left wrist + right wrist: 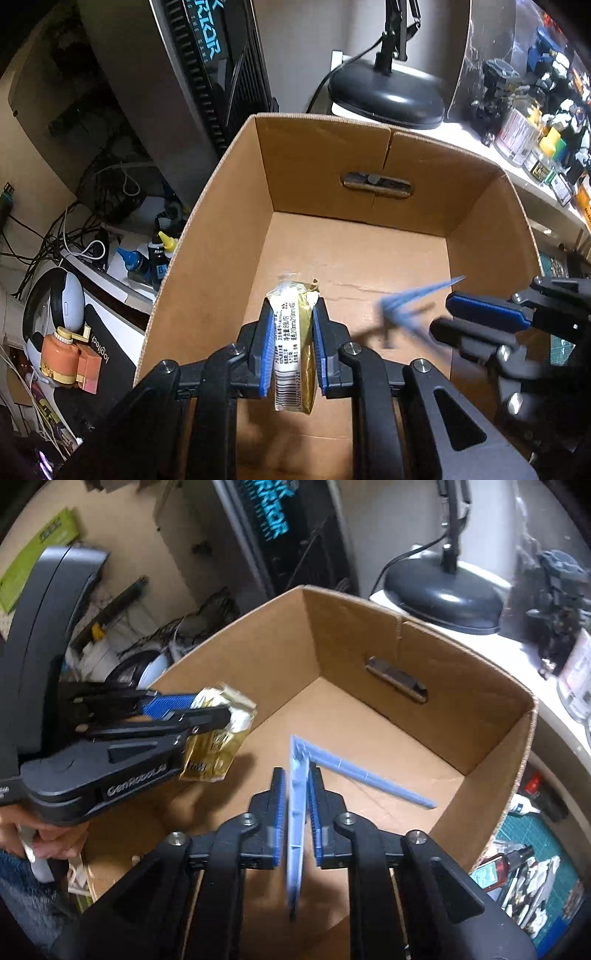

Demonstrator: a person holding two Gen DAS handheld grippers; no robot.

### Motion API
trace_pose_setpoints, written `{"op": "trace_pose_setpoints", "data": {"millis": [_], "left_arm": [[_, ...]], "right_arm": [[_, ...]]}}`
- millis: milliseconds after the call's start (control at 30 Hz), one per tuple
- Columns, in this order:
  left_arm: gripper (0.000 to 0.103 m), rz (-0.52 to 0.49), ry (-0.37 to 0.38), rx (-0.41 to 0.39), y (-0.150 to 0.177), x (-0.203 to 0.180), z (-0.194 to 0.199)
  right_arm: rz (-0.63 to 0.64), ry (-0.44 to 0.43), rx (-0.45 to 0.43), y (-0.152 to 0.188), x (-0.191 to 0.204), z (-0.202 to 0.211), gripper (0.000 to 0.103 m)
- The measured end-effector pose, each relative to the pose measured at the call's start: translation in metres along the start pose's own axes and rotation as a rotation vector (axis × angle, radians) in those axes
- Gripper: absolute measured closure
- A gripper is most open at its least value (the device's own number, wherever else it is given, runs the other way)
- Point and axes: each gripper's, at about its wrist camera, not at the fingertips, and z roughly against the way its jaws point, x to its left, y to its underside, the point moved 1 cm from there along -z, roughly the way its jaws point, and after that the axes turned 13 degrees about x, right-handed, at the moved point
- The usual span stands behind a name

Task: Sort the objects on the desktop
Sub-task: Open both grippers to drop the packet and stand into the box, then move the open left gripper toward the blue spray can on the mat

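So on the left side of the right wrist view I've got my left gripper [225, 709] clamped on a gold and white packet [218, 746], hanging over the left wall of the open cardboard box [491, 738]. Moving to bottom center, my right gripper [297, 775] is pinched onto a light blue plastic angle piece [297, 812] whose other leg sticks out toward the right over the box floor, and a black lamp base [443, 594] sits upper right behind the box.

gold packet [293, 345] — upright (barcoded) | blue angled piece [297, 812] — over box [207, 236]
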Motion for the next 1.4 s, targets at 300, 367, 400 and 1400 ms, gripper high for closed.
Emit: {"op": "trace_pose_setpoints", "data": {"millis": [300,367,400,1400], "left_arm": [[0.053,0.001,-0.011,-0.096,0.020,-0.001,0.036],[0.053,-0.008,0.000,-0.143,0.029,-0.002,0.054],[0.052,-0.016,0.008,-0.168,0.035,-0.004,0.063],[0.000,-0.110,0.047,-0.693,0.207,-0.095,0.178]], "right_arm": [[0.039,0.028,-0.118,0.021,0.011,0.042,0.050],[0.042,0.035,-0.168,0.032,0.013,0.065,0.049],[0.044,0.039,-0.193,0.037,0.014,0.076,0.049],[-0.232,0.408,-0.618,0.299,0.009,0.265,0.017]]}}
